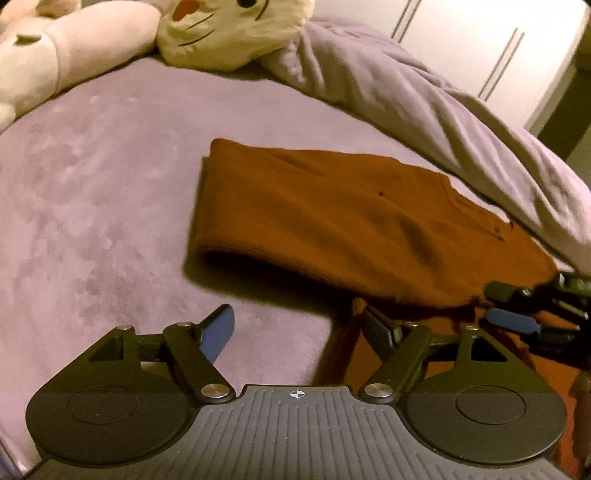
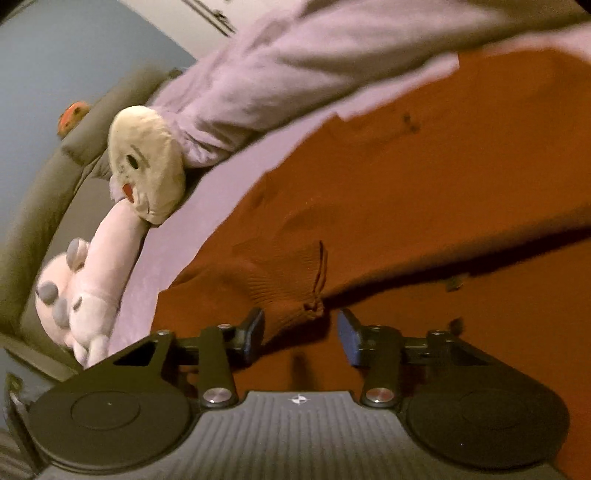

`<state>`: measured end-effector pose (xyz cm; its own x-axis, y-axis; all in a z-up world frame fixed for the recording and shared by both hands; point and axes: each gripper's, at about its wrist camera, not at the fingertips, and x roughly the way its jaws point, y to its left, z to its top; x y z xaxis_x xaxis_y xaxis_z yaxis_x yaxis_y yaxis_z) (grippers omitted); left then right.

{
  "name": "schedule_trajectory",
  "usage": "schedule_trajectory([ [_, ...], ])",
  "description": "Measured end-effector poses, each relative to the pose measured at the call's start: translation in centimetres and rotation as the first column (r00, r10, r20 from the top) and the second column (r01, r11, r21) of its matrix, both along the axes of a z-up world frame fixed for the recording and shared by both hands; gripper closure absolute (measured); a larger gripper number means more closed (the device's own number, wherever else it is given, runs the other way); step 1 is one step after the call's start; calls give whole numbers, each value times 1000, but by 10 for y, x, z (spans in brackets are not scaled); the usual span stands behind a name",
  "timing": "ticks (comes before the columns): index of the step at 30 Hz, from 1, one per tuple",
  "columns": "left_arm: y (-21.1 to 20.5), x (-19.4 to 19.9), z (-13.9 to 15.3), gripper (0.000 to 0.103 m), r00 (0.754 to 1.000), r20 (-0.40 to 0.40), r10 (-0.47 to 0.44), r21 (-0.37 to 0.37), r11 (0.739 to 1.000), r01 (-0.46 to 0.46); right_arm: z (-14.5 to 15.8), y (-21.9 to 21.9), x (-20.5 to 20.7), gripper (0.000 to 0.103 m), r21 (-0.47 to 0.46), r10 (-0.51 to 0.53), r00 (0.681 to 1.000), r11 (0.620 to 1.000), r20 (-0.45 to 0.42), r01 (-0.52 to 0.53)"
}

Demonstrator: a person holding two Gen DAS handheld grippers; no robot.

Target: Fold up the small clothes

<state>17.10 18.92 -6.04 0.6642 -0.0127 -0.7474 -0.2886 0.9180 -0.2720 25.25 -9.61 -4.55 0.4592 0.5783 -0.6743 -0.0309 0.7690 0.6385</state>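
A rust-orange garment (image 1: 332, 221) lies partly folded on a lilac bed cover (image 1: 92, 184), its upper layer doubled over with a rounded fold at the near left. My left gripper (image 1: 299, 328) is open and empty, just in front of the garment's near edge. My right gripper (image 1: 513, 306) shows at the right edge of the left wrist view, its jaws apart at the garment's corner. In the right wrist view the right gripper (image 2: 301, 336) is open, with a ribbed cuff of the garment (image 2: 291, 288) just ahead of its fingers.
A cream plush toy (image 1: 229, 29) and a pink plush toy (image 1: 66, 55) lie at the head of the bed. A bunched lilac duvet (image 1: 424, 103) runs along the garment's far right side. White cabinet doors (image 1: 498, 48) stand behind.
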Motion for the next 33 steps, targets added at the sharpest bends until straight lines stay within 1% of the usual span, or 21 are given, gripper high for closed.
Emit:
schedule_trajectory([
  [2, -1, 6, 0, 21, 1000, 5, -2, 10, 1000, 2, -9, 5, 5, 73, 31, -8, 999, 999, -40, 9],
  [3, -2, 6, 0, 21, 1000, 6, -2, 9, 1000, 2, -11, 9, 6, 89, 34, -8, 999, 999, -47, 9],
  [4, -1, 6, -1, 21, 1000, 8, -1, 4, 1000, 1, -12, 12, 7, 96, 28, -3, 999, 1000, -44, 4],
  [7, 1, 4, -2, 21, 1000, 13, -1, -5, 1000, 1, -3, 14, 3, 97, 1, 16, 1000, 1000, 18, -17],
  [10, 1, 4, -2, 21, 1000, 14, 4, -7, 1000, -4, 15, 13, -2, 97, -40, 23, 994, 999, 107, -19],
  [13, -1, 6, 0, 21, 1000, 7, 6, 3, 1000, -6, 40, 6, -8, 98, -112, 27, 975, 994, 220, -2],
  [15, -3, 7, 1, 21, 1000, 4, 6, 11, 1000, -6, 55, -2, -9, 98, -176, 21, 956, 984, 293, 33],
  [17, -6, 9, 2, 21, 1000, 2, 5, 19, 1000, -5, 66, -18, -10, 98, -238, -2, 937, 967, 349, 90],
  [19, -10, 13, 2, 21, 1000, 1, -5, 29, 1000, 5, 70, -37, -10, 98, -309, -30, 922, 937, 386, 160],
  [21, -16, 17, 2, 21, 1000, 0, -15, 38, 999, 15, 66, -56, -8, 98, -383, -58, 916, 897, 396, 222],
  [22, -19, 20, 3, 21, 1000, 3, -24, 39, 999, 24, 60, -67, -6, 97, -412, -76, 920, 877, 385, 246],
  [23, -22, 23, 3, 21, 999, 6, -33, 41, 999, 32, 54, -76, -2, 97, -421, -90, 930, 873, 357, 246],
  [24, -25, 26, 3, 21, 999, 6, -40, 44, 998, 39, 47, -87, 1, 95, -406, -112, 943, 882, 313, 239],
  [25, -27, 30, 2, 21, 999, 2, -47, 51, 998, 46, 39, -102, 2, 90, -358, -157, 950, 899, 270, 251],
  [27, -32, 37, 1, 21, 998, -8, -60, 63, 996, 60, 28, -125, 2, 88, -224, -245, 947, 931, 211, 290],
  [29, -35, 41, 0, 21, 998, -18, -66, 69, 995, 67, 19, -139, 1, 83, -143, -286, 941, 939, 181, 313],
  [31, -37, 45, 0, 21, 997, -24, -67, 79, 995, 69, 12, -143, 8, 69, -114, -291, 945, 944, 152, 309],
  [33, -40, 48, -1, 21, 997, -29, -69, 90, 993, 71, 4, -141, 15, 68, -88, -287, 949, 950, 128, 299],
])
